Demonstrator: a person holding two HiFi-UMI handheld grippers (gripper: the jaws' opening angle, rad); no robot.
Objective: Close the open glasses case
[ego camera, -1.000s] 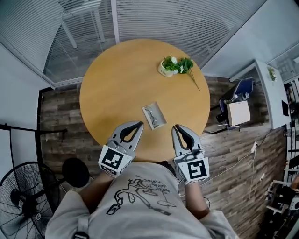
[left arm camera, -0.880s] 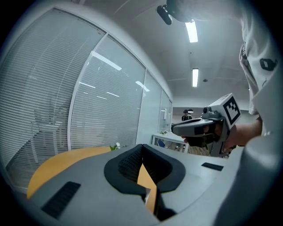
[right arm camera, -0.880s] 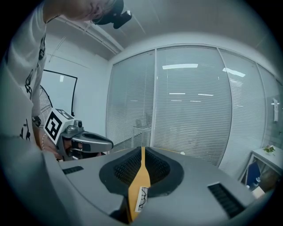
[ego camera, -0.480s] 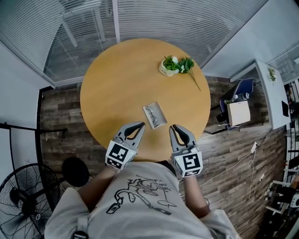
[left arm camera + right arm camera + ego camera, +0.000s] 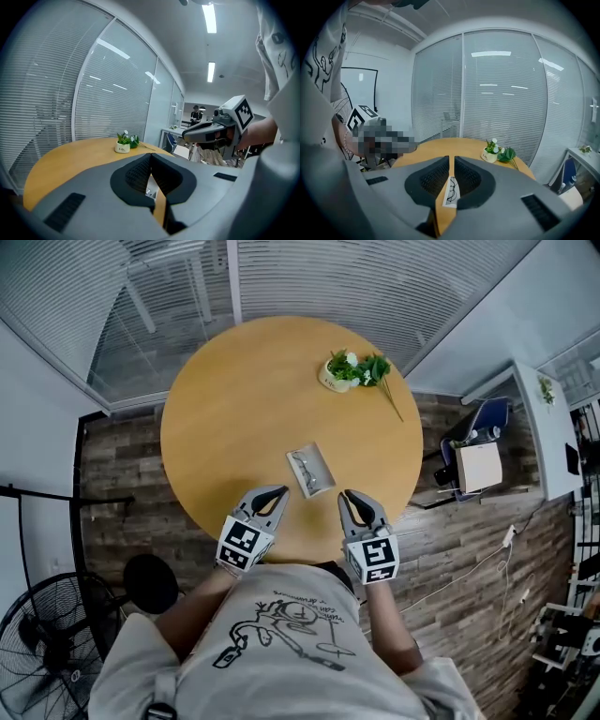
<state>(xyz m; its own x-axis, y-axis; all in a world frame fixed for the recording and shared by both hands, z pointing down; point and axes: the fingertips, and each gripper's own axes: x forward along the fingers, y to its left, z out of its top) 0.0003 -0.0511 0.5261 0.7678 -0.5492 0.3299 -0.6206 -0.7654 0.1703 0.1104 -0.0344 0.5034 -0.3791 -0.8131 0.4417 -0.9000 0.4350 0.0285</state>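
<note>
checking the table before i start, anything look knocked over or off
Nothing is spilled or damaged. The glasses case lies open and askew on the table, with the glasses inside. The plant pot stands upright; a leafy sprig trails onto the tabletop beside it.

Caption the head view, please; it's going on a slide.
Left gripper and right gripper, both empty, poised before the open glasses case on a round table.
</note>
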